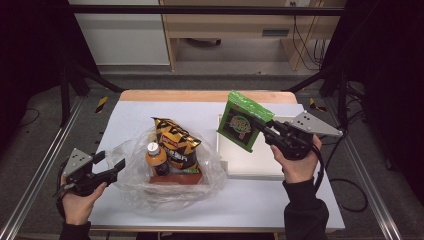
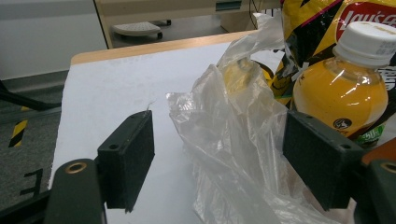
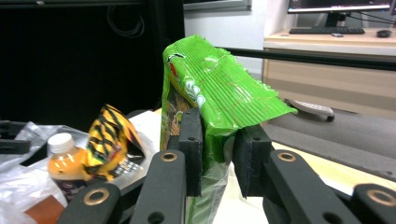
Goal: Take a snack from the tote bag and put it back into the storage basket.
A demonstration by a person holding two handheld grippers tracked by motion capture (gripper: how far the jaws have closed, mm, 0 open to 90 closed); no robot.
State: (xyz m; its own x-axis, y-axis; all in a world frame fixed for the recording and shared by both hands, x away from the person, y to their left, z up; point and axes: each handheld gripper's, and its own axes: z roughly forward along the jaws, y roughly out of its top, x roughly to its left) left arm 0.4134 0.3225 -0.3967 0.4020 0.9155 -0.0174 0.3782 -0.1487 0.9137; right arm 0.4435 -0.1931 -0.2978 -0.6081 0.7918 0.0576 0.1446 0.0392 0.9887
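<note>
The right gripper (image 1: 263, 131) is clamping the green snack packet (image 1: 243, 120) aloft at three o'clock of the clear plastic bag (image 1: 131, 165), whose rim the unclenched left gripper (image 1: 116, 167) is straddling, apparently for loading.

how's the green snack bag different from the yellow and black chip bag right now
The green snack bag is held in the air, pinched by the right tool over the white tray; the yellow and black chip bag stands inside the clear plastic bag beside the orange drink bottle. The green one looks flatter, the chip bag puffier. Both are sealed snack packets.
</note>
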